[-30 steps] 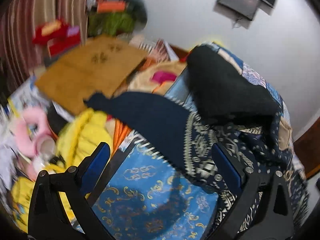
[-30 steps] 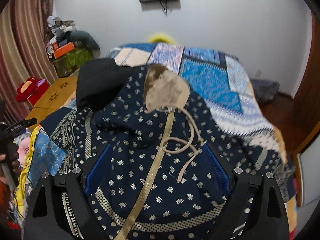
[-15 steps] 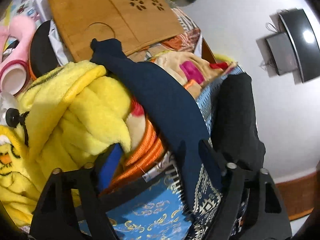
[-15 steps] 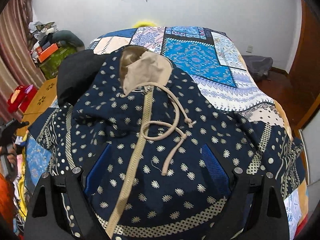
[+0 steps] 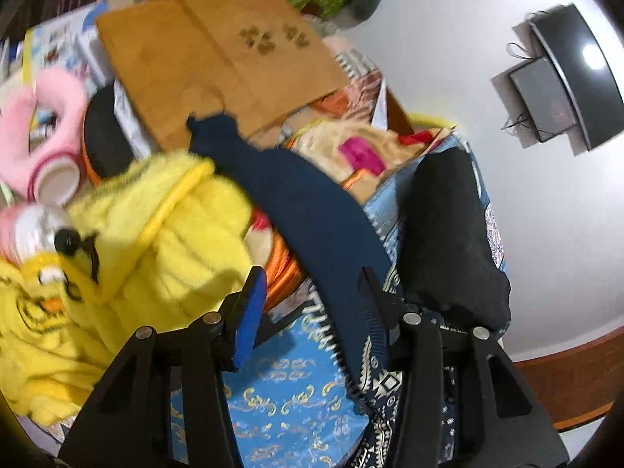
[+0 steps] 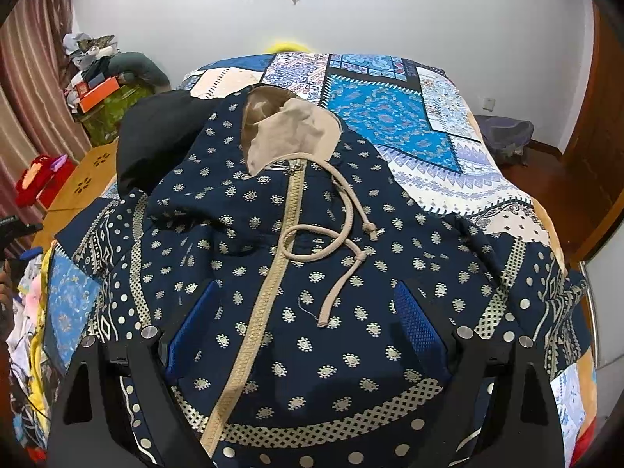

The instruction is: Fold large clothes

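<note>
Your left gripper (image 5: 308, 292) has its fingers wide around the dark blue sleeve (image 5: 312, 210). Your right gripper (image 6: 308, 319) is wide over the dotted hoodie (image 6: 312, 273).

- Your left tongs (image 5: 310, 304) have matte black angular arms, silver round screws at the joints, and a bright blue pad.
- Your right tongs (image 6: 306, 325) match: black frame, silver screws, blue mesh-textured pads (image 6: 415, 321).
</note>
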Action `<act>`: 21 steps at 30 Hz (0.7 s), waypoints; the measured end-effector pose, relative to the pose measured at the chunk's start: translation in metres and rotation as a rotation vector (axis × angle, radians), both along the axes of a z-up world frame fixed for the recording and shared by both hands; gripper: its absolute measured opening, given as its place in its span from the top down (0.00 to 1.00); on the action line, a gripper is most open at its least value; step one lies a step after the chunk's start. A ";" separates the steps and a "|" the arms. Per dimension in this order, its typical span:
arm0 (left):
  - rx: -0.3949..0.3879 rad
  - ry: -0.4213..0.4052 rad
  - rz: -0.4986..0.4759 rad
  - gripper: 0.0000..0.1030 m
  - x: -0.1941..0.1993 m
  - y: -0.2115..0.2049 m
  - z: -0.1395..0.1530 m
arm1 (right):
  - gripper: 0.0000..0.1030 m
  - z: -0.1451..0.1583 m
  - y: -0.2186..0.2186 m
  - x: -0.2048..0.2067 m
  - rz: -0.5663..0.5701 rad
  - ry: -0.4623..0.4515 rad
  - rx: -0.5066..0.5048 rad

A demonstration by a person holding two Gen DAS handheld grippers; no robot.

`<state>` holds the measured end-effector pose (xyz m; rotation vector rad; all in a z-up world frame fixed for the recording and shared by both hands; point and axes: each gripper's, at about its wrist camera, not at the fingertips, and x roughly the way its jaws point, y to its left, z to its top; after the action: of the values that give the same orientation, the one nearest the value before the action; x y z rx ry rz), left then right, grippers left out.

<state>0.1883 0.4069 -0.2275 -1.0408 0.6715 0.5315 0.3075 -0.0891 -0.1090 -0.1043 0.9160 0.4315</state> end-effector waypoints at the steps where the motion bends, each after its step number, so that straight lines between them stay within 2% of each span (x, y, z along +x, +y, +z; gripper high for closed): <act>1: 0.003 0.002 -0.011 0.54 0.005 0.001 0.000 | 0.14 0.000 0.001 0.000 0.000 0.001 0.003; 4: -0.046 0.017 -0.041 0.54 0.022 0.008 -0.012 | 0.14 -0.002 0.002 0.000 -0.002 0.006 0.008; 6: -0.042 0.067 -0.044 0.54 0.035 0.012 -0.022 | 0.14 -0.004 0.002 0.001 -0.005 0.012 0.012; 7: -0.007 0.110 -0.055 0.58 0.046 0.013 -0.027 | 0.14 -0.004 0.002 0.001 -0.006 0.016 0.013; 8: 0.035 0.157 -0.064 0.70 0.057 0.014 -0.030 | 0.14 -0.005 0.001 0.002 -0.006 0.019 0.011; 10: 0.097 0.219 -0.064 0.79 0.070 0.012 -0.033 | 0.14 -0.005 0.000 0.002 -0.008 0.021 0.003; 11: 0.153 0.238 -0.065 0.90 0.077 0.010 -0.031 | 0.14 -0.005 0.000 0.002 -0.008 0.020 -0.003; 12: 0.209 0.265 -0.078 0.94 0.084 0.007 -0.029 | 0.14 -0.004 -0.002 0.001 -0.008 0.017 -0.009; 14: 0.307 0.305 -0.114 0.98 0.094 -0.002 -0.021 | 0.14 -0.002 -0.004 0.000 -0.013 0.010 -0.021; 17: 0.402 0.261 -0.142 0.98 0.095 -0.016 0.006 | 0.14 0.003 -0.009 0.000 -0.025 -0.003 -0.033; 21: 0.523 0.148 -0.190 0.98 0.093 -0.049 0.061 | 0.14 0.010 -0.015 0.000 -0.039 -0.006 -0.026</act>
<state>0.2813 0.3578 -0.1665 -0.4456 0.7039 0.5809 0.3074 -0.1039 -0.0995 -0.1113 0.9161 0.3830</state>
